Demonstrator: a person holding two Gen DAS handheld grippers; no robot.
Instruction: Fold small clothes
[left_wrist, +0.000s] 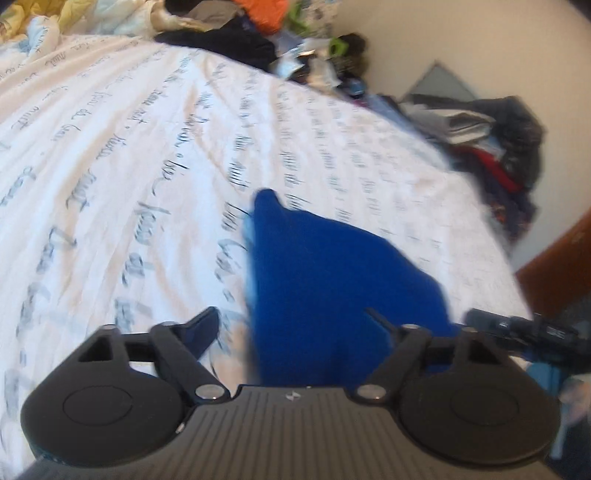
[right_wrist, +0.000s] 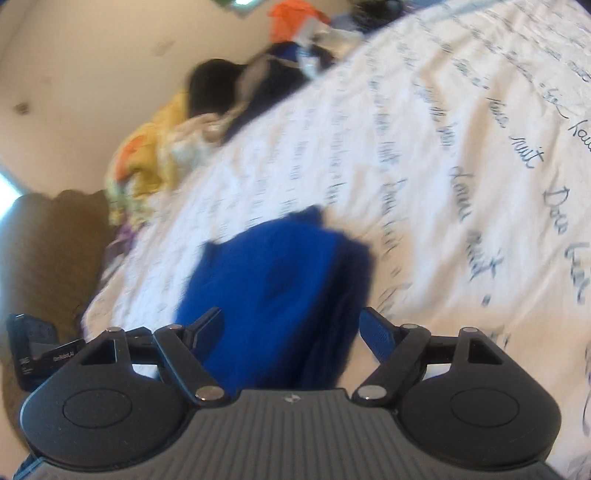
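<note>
Bedsheet (left_wrist: 129, 147) below; both tongs (left_wrist: 291, 328) (right_wrist: 291, 328) spread over blue garment (right_wrist: 273, 288).

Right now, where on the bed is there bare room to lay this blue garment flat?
Bare printed bedsheet spreads left of the blue garment, reaching the yellow bedding. The clothes pile crowds the far edge, with more clothes at the corner.

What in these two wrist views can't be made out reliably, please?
- Blue garment: motion blur in both views hides its type and folds; its near edge sits behind each tool body.
- Clothes pile at the bed's far corner: blurred, items indistinguishable, left view.
- Writing on the bedsheet: smeared, unreadable.
- Right tool: only a blurred part shows in the left view.
</note>
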